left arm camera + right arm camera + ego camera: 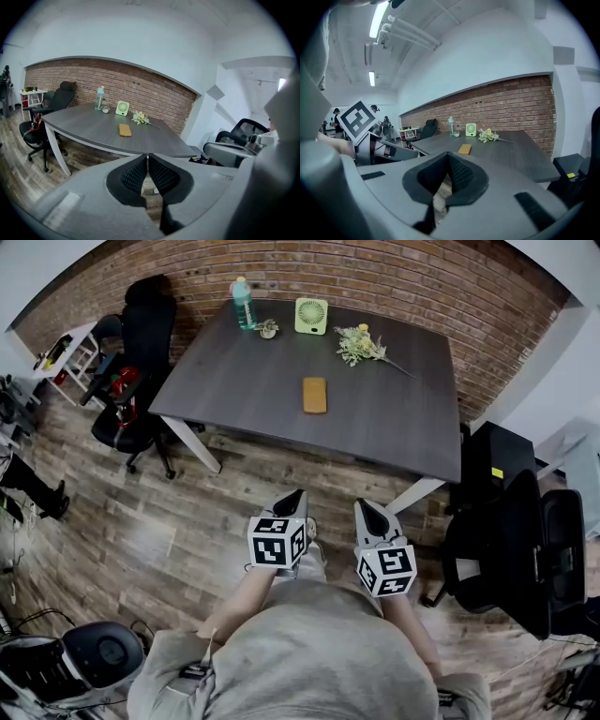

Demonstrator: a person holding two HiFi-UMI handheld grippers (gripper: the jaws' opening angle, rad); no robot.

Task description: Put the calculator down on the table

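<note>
- The dark bench (394,427) fills the upper middle of the head view. It lies well apart from both grippers, with bare wooden floor (234,493) between.
- The left gripper (294,497), lower centre, has its fingers pressed together on nothing.
- The right gripper (367,509), just beside it, also shows its fingers together and empty.
- A green fan (311,316), a bottle (244,304) and a flower sprig (361,345) line the bench's far edge. Any set-down is best kept on the bare surface nearer the frame's middle.
- The flat tan slab (315,395), probably the calculator, already lies flat mid-bench with nothing touching it.
- By this look the placing needs no more work. If it had to be redone, the way would be to step close first, lower it level, and part the fingers only once it rests.
</note>
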